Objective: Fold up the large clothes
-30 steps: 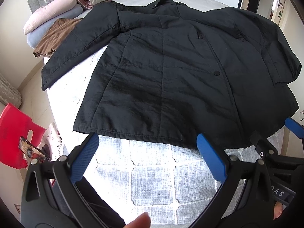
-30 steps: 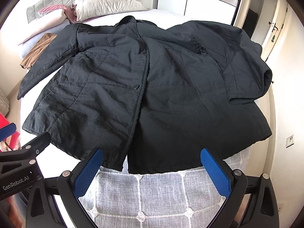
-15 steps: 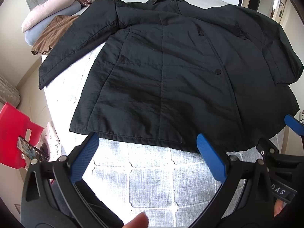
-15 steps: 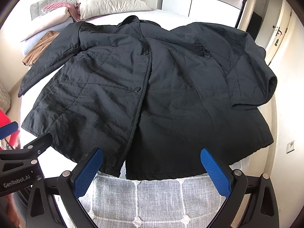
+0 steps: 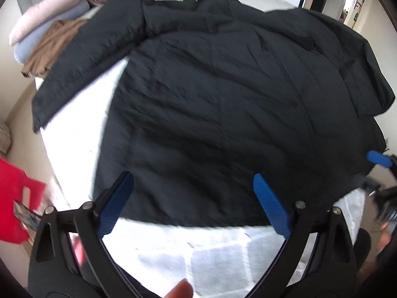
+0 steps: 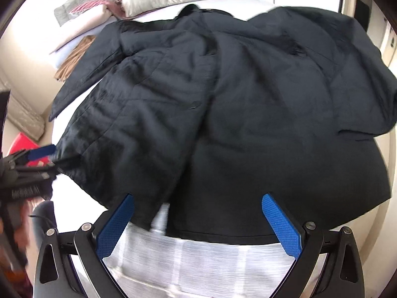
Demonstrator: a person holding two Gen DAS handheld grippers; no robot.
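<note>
A large black quilted jacket lies spread front-up on the bed, collar far, hem near; it also shows in the right wrist view. Its left sleeve stretches out to the left, and its right sleeve is folded in at the right edge. My left gripper is open and empty, fingertips over the hem on the left half. My right gripper is open and empty over the hem near the front opening. Each gripper shows at the edge of the other's view.
The bed has a white and grey patterned cover. Pillows and a brown garment lie at the far left by the headboard. A red chair stands on the floor to the left. A doorway is at the far right.
Both grippers have moved forward toward the jacket, so the hem now sits between the fingertips. Both stay open. The jacket has not moved.
</note>
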